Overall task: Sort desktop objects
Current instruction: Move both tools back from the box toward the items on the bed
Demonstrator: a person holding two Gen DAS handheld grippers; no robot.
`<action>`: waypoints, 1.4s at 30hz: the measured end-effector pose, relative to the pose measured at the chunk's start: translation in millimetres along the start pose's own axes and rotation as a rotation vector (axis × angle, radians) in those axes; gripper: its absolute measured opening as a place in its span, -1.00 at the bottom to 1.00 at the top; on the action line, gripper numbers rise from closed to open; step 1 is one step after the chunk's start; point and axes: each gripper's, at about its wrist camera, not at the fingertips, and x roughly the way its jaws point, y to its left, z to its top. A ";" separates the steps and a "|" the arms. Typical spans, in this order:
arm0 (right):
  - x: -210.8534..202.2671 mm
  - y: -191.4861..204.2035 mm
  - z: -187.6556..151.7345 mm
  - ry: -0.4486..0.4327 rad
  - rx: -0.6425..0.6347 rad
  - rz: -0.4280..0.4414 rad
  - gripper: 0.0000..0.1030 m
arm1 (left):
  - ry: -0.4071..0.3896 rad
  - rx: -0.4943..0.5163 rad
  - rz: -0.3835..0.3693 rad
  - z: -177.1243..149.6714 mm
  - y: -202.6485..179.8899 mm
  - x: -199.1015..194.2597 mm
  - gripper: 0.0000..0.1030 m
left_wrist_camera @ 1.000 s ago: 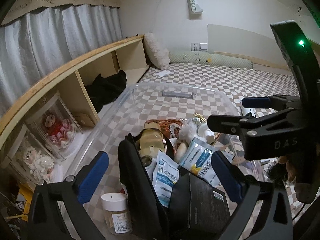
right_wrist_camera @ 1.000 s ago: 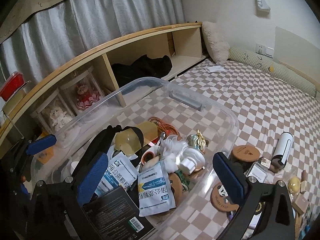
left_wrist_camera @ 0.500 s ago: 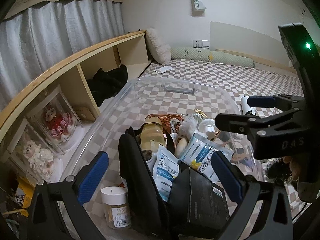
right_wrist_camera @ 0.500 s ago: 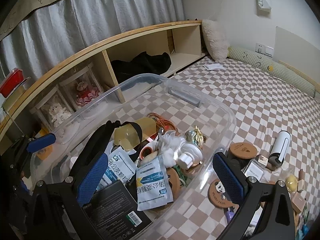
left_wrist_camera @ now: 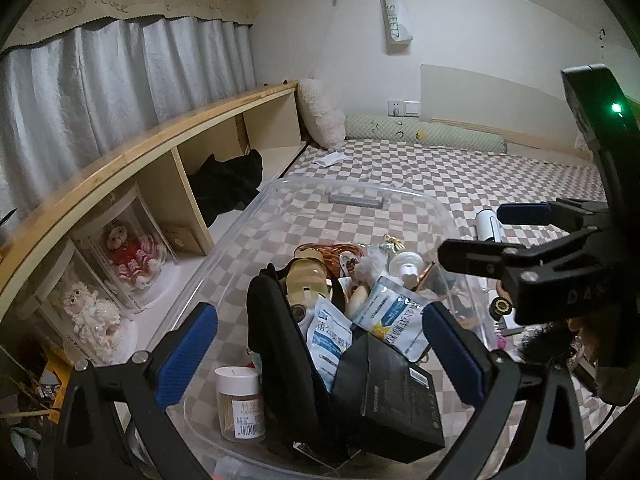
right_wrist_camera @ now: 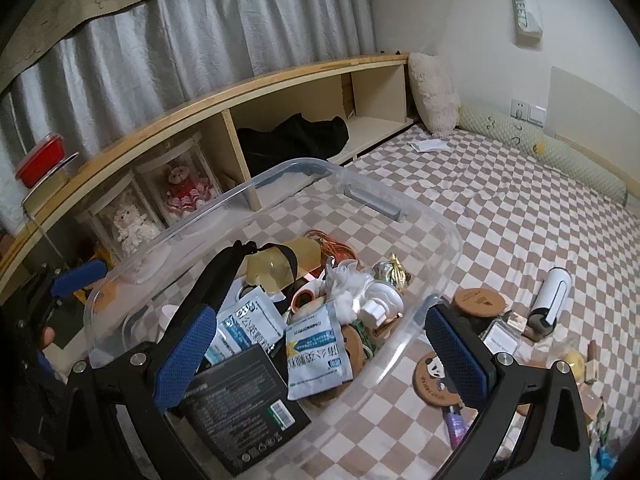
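Crowding clear bin [right_wrist_camera: 448,236], jar label [left_wrist_camera: 245,416] unreadable

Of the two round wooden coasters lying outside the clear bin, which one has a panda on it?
The panda coaster nearer the right tongs, beside the clear bin. The other coaster, farther back, shows only a small dark mark.

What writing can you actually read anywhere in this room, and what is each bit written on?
"SWEET": white sign hanging on the wall.
"GOOD LUCK": beige valance above the grey curtain.
"DA": black body of the right gripper; the rest is cut off.
Blue-and-white sachets in the clear plastic bin: Chinese print, too small to read.
Black box and small jar labels: too small.
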 end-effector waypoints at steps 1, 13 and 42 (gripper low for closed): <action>-5.6 -0.3 -1.4 -0.007 -0.005 -0.005 1.00 | -0.009 -0.004 0.001 0.6 -0.4 -3.0 1.00; -80.3 -37.0 -18.7 -0.116 -0.004 -0.111 1.00 | -0.070 0.033 -0.028 15.2 -36.9 -22.0 1.00; -111.4 -256.6 -119.6 0.136 0.396 -0.419 1.00 | 0.099 0.208 -0.271 34.0 -226.1 77.3 1.00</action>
